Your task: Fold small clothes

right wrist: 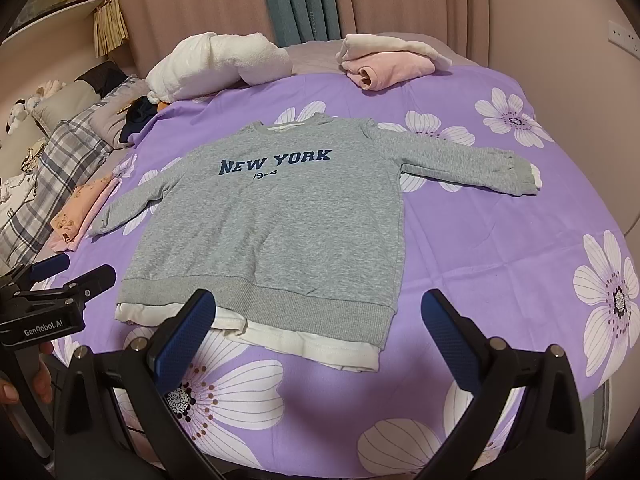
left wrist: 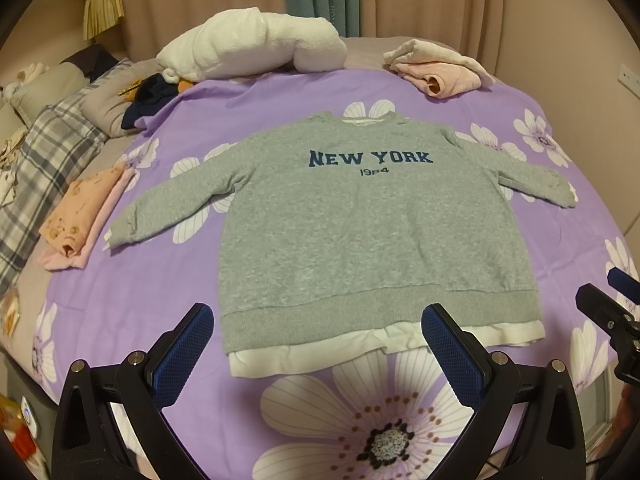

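Sweatshirt [left wrist: 360,232], grey with navy "NEW YORK" lettering, lies flat and face up on the purple flowered bedspread [left wrist: 540,248], both sleeves spread outward, a white layer showing below its ribbed hem. Left tongs [left wrist: 318,340] and right tongs [right wrist: 318,326] hover wide open at the hem, holding nothing.

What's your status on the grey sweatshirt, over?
Both claws open, left claw and right claw empty. Grey sweatshirt flat, face up, sleeves spread, unfolded. Nothing on it.
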Available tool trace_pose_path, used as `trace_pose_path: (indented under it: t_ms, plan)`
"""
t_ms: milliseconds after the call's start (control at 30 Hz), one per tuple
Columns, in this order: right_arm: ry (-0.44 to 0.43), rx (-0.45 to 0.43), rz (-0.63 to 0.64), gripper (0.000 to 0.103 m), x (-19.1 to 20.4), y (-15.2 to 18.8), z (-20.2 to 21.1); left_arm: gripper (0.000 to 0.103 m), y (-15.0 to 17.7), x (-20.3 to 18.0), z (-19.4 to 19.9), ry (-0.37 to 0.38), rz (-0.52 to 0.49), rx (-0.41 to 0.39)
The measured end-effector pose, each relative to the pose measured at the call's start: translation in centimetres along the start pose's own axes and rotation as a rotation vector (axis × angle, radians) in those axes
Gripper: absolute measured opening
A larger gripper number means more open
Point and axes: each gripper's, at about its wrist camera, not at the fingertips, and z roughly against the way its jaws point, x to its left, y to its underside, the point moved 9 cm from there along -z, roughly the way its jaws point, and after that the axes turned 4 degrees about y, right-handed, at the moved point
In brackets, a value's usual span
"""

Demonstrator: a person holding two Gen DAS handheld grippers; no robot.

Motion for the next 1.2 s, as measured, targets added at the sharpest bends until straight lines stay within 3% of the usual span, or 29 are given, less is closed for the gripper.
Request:
trace_pose_path:
  t_ms: [867,1033,1200]
  plan:
    - [-0.023,-0.003,-0.033,0.103,-0.1,0.0,0.1,0.103,-0.8,-0.5,0.0,0.015,0.001,-0.030]
    - [-0.012,-0.026,-0.034,0.103,-0.7,-0.4,-0.3,0.103,-0.7,-0.8,-0.8,0.016,-0.011,0.007]
    - [-0.075,-0.015,-0.103,0.103,-1.4,-0.4,-1.4,0.103,-0.8,-1.3,-2.9,0.088,0.041,0.039]
